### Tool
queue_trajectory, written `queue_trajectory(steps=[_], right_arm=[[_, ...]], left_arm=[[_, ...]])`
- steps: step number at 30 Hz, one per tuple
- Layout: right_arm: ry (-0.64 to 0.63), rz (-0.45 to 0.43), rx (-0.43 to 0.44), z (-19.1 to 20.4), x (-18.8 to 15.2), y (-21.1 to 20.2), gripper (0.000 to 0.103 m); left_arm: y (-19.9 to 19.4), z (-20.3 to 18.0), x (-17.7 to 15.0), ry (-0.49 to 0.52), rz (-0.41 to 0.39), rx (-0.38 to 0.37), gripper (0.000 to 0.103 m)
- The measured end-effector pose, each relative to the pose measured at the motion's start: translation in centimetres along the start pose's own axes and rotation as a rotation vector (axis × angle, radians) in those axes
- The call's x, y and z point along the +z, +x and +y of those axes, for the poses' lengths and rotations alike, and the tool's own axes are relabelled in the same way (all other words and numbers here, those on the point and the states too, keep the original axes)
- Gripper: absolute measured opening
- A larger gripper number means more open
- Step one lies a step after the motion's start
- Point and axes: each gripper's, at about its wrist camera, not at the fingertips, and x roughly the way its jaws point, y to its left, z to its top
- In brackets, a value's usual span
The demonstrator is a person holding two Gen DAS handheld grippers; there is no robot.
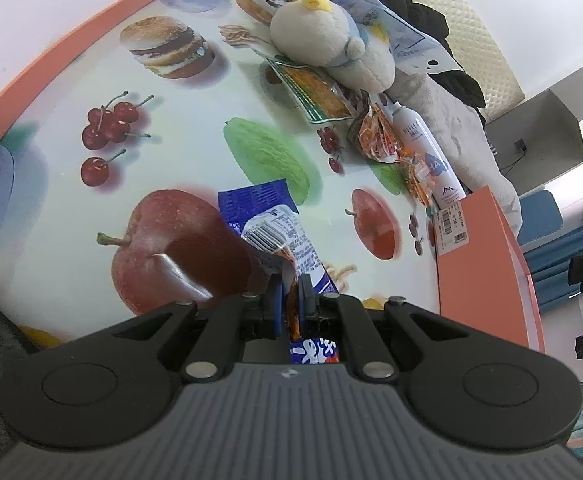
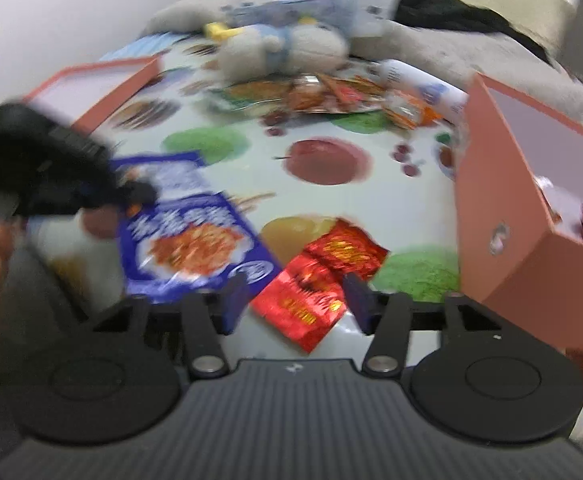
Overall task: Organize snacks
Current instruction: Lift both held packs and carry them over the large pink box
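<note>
Presently left gripper pinched blue crinkly plastic snack packet at lower centre; right gripper gaped empty above red foil sachets. Next: probably carry packet into salmon-pink cardboard box, right.

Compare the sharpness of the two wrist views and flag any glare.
Left wrist view: sharp, barcode on the blue snack packet legible, edges bent by fisheye. Right wrist view: motion-blurred throughout, the left gripper smeared; glare glints on the red foil packets.

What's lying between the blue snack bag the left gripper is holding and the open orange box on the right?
Nothing solid blocks the blue snack bag held by the left gripper. The red packets lie flat on the tablecloth between it and the orange box, low enough to carry over.
</note>
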Motion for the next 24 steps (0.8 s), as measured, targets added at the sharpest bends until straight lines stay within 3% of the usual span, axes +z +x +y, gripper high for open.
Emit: queue_trajectory(steps=[3, 9, 15, 16, 18, 24], right_arm=[[0.082, 0.004, -0.046, -0.7, 0.5, 1.4, 0.080], [0.212, 0.043, -0.088, -1.5, 0.9, 4.7, 0.080], [0.146, 0.070, -0.117, -0.6, 0.7, 6.6, 0.073], [0.144, 0.064, -0.114, -0.6, 0.8, 6.5, 0.065], [0.120, 0.059, -0.113, -0.5, 1.0, 6.3, 0.061], [0.090, 0.047, -0.074, -1.0, 1.4, 4.6, 0.061]], left_arm=[[0.0, 0.0, 0.0, 0.004, 0.001, 0.000, 0.008], [0.1, 0.0, -0.1, 0.014, 0.005, 0.002, 0.008], [0.2, -0.4, -0.4, 0.026, 0.010, -0.001, 0.008], [0.2, -0.5, -0.5, 0.031, 0.012, -0.004, 0.008], [0.2, -0.7, -0.6, 0.042, 0.013, -0.004, 0.008], [0.1, -1.8, -1.0, 0.065, 0.016, -0.013, 0.007]])
